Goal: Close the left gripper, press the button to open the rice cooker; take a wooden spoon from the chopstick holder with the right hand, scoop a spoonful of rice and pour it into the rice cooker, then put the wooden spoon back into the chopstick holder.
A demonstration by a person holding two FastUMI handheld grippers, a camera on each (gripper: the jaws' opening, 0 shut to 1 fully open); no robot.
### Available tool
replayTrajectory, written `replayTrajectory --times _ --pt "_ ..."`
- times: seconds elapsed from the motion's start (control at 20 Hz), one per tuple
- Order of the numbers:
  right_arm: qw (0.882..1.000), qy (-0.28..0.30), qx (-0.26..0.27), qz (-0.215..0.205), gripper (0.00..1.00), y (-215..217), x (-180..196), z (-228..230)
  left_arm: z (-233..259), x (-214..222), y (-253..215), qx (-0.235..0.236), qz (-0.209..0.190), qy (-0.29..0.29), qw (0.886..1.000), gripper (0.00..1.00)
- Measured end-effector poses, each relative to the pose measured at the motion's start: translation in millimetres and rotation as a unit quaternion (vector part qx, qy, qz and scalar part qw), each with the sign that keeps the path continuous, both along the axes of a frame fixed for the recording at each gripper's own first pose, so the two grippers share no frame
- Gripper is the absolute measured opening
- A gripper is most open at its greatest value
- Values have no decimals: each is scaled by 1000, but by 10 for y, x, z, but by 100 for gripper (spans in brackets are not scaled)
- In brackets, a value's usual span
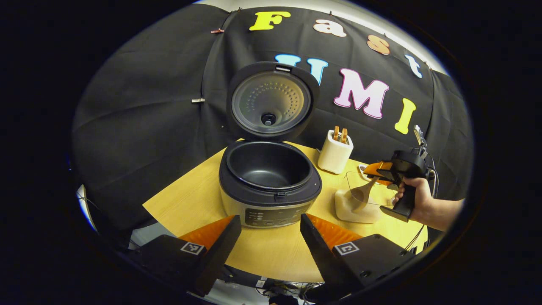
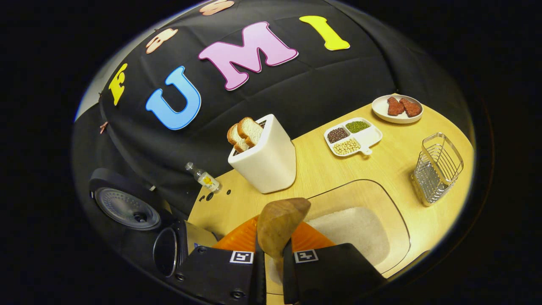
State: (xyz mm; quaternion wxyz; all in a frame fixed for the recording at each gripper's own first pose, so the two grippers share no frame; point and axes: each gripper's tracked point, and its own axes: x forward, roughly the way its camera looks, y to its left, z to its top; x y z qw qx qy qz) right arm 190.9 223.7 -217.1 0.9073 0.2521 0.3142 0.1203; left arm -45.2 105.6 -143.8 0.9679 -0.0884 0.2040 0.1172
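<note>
The rice cooker [image 1: 269, 186] stands open in the left gripper view, its lid [image 1: 271, 101] upright and its dark inner pot bare. My left gripper [image 1: 269, 248] hangs open just in front of it, holding nothing. To the right, a hand holds my right gripper [image 1: 387, 171] with the wooden spoon [image 1: 363, 192] angled down into a clear container [image 1: 351, 180] of rice. In the right gripper view, my right gripper [image 2: 274, 264] is shut on the wooden spoon [image 2: 279, 226], whose bowl hovers over the rice [image 2: 351, 231]. The wire chopstick holder [image 2: 436, 167] stands to the right.
A white toaster [image 2: 264, 156] with bread slices stands behind the rice container [image 2: 398, 216]. Farther back are a sectioned dish [image 2: 353, 135] of beans and a plate [image 2: 397, 109] with meat. A small bottle [image 2: 203, 178] lies by the wall. The wooden table [image 1: 194, 199] ends near the cooker's left.
</note>
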Motion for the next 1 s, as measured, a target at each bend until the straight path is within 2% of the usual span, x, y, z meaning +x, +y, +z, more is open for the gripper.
replayTrajectory --times 0.35,0.4,0.5,0.65,0.85,1.0 --pt "996 61 54 -47 20 -255 8 -121 25 87 85 -2 1 -8 1000 96" --pt "994 67 59 -60 20 -361 -7 -124 38 111 86 1 -1 -10 1000 93" --pt "991 73 69 -92 20 -583 3 -128 62 130 88 7 -5 -14 1000 96" --pt "983 87 91 -134 20 -907 17 -81 87 152 45 6 -13 -22 1000 96" --pt "966 121 128 -191 20 -1235 -16 14 -7 117 -50 -18 -26 -23 999 96" --pt "959 125 158 -199 20 -1258 -43 199 -70 101 -65 -30 -31 -24 999 96"
